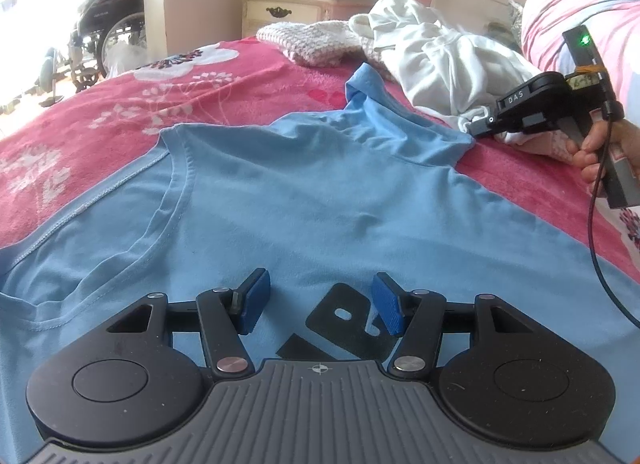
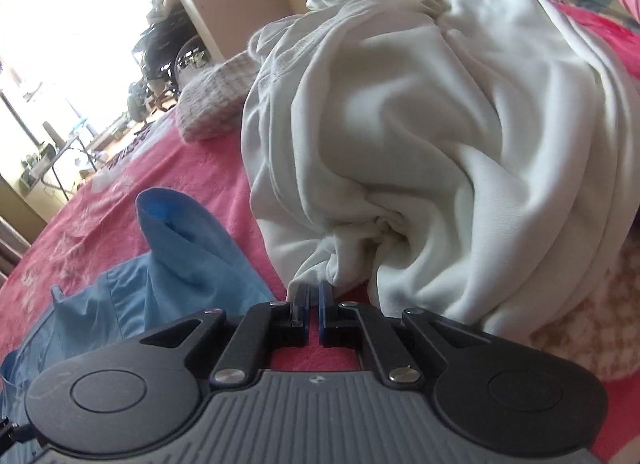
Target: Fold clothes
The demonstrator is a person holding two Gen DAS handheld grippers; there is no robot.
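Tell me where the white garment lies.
The white garment is bunched on the pink bedspread, right of the blue T-shirt, directly before the right gripper.

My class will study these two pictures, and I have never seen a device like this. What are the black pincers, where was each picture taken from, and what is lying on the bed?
They are hand-held grippers, one in each of a person's hands, each carrying a camera that looks out along its two fingers.

The left camera shows the left gripper open above a blue T-shirt spread on the pink bedspread; it holds nothing. At the right edge you see the right gripper held in the person's hand.

The right camera shows that gripper nearly closed, its tips at the edge of a crumpled white garment. Whether it pinches the cloth cannot be told. A knitted piece lies behind.
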